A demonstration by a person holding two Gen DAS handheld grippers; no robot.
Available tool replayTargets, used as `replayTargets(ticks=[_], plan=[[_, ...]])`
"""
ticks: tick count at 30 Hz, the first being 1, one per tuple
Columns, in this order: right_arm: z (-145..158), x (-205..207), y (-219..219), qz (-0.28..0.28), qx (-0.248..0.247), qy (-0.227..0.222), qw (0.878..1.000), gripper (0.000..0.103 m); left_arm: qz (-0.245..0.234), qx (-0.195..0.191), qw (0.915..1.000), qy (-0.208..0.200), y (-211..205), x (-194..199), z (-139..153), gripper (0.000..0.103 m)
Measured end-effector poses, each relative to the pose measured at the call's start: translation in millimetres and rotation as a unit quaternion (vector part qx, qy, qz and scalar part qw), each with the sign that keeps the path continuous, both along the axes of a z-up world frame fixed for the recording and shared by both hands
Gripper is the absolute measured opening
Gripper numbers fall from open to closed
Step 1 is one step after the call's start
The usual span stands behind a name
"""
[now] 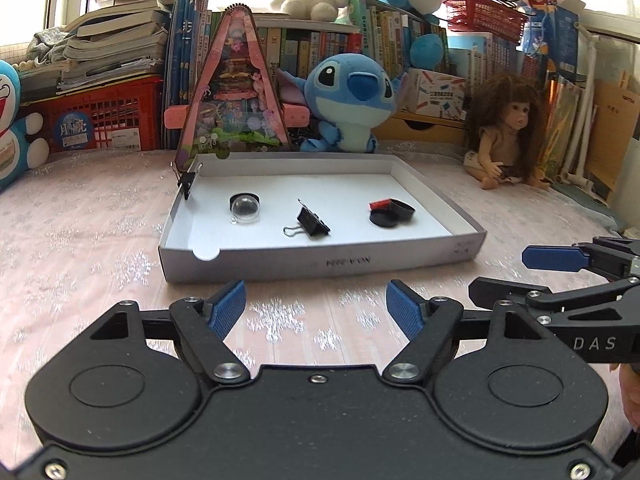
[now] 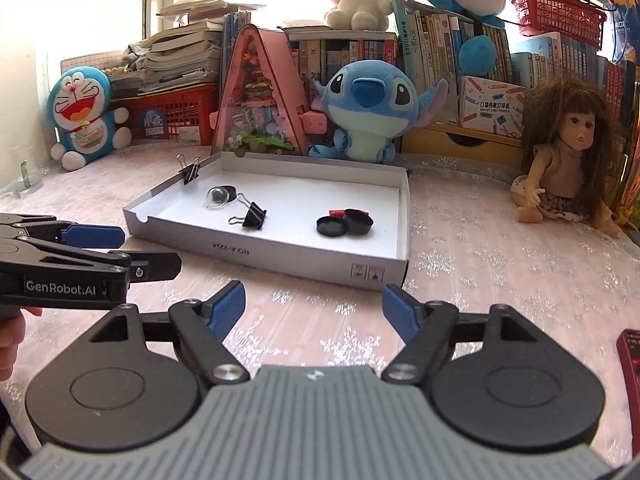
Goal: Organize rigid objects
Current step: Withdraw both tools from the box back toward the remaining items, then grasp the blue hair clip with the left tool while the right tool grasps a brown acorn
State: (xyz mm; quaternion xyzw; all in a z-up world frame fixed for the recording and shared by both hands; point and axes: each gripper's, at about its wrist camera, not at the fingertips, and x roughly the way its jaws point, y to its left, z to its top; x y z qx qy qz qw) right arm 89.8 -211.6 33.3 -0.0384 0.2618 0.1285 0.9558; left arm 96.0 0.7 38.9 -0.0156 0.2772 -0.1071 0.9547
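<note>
A shallow white cardboard tray (image 1: 320, 266) (image 2: 260, 250) lies on the pink cloth. In it lie a clear dome on a black base (image 1: 245, 207) (image 2: 218, 197), a black binder clip (image 1: 313, 224) (image 2: 253, 215), and a black round case with its lid off and a red piece behind it (image 1: 393, 213) (image 2: 346, 222). Another binder clip (image 1: 187, 182) (image 2: 191, 172) is clamped on the tray's far left rim. My left gripper (image 1: 316, 308) is open and empty in front of the tray. My right gripper (image 2: 314, 306) is open and empty too, and shows at the right in the left wrist view (image 1: 556, 258).
Behind the tray stand a pink triangular diorama (image 1: 236, 92), a blue Stitch plush (image 1: 352, 96), a doll (image 1: 504, 132), a Doraemon plush (image 2: 84, 114), red baskets and rows of books. A red device (image 2: 630, 356) lies at the right edge.
</note>
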Motion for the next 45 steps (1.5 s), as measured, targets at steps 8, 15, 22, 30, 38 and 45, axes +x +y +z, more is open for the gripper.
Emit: replayTargets(ticks=[8,15,22,30,38,45], plan=[[-9,-29,1,0.020,-0.018,-0.006,1.000,0.086,-0.028,0.007,0.9996,-0.006,2,-36,-8,0.076],[-20,-48,1,0.026,-0.022,-0.001,0.999,0.086,-0.053,0.017,0.9984,-0.014,3,-58,-13,0.076],[-26,-58,-3,0.023,-0.031,-0.004,0.999,0.086,-0.072,0.021,0.9971,-0.012,4,-73,-21,0.075],[-28,-64,-9,0.017,-0.026,-0.008,0.999,0.086,-0.075,0.019,0.9970,-0.006,9,-77,-27,0.067],[-31,-67,-10,0.016,-0.033,-0.009,0.999,0.086,-0.068,0.011,0.9976,0.006,19,-74,-28,0.058],[-36,-72,-5,0.009,-0.060,-0.028,0.998,0.086,-0.075,0.015,0.9970,0.006,15,-75,-31,0.057]])
